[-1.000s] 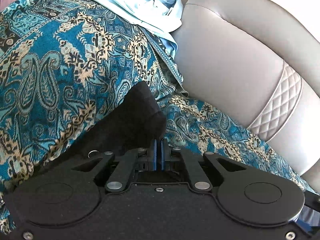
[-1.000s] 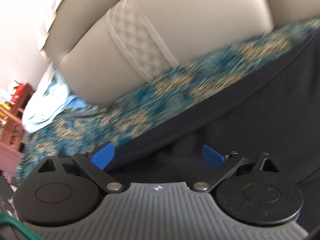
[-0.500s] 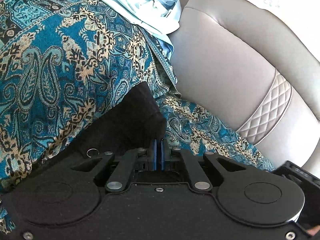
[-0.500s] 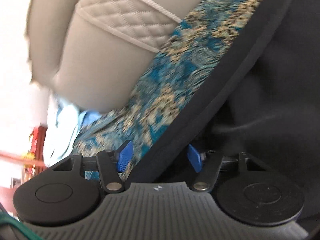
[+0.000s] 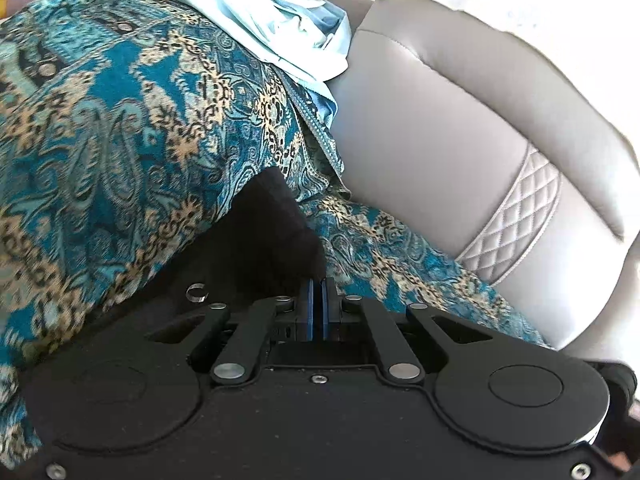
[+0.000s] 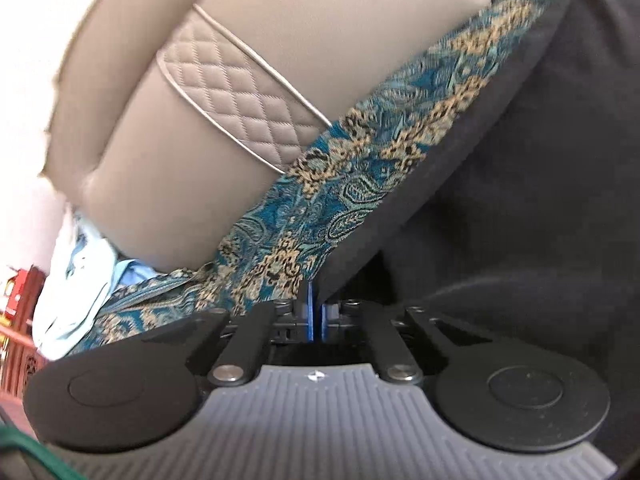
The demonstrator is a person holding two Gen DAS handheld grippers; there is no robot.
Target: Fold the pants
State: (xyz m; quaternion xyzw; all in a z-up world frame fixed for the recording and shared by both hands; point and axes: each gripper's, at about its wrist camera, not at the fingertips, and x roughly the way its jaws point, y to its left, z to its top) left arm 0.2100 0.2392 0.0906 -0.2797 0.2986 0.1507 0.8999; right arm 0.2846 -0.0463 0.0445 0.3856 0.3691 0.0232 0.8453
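The black pants [image 5: 264, 240] lie on a blue paisley cover [image 5: 120, 120] over a sofa seat. My left gripper [image 5: 318, 292] is shut on a corner of the pants, which sticks up past the blue pads. In the right wrist view the pants [image 6: 520, 184] fill the right side as a dark sheet with a thick edge band. My right gripper [image 6: 316, 296] is shut on that edge, with the band pinched between the blue pads.
The beige leather sofa back [image 5: 460, 128] with a quilted stripe [image 6: 240, 92] rises behind the seat. A crumpled light-blue garment [image 5: 272, 20] lies at the far end of the seat. Red-brown wooden furniture [image 6: 20, 304] stands beyond it.
My right gripper was open around the edge of the pants and has closed on it. The left gripper has stayed shut on its corner and shifted slightly.
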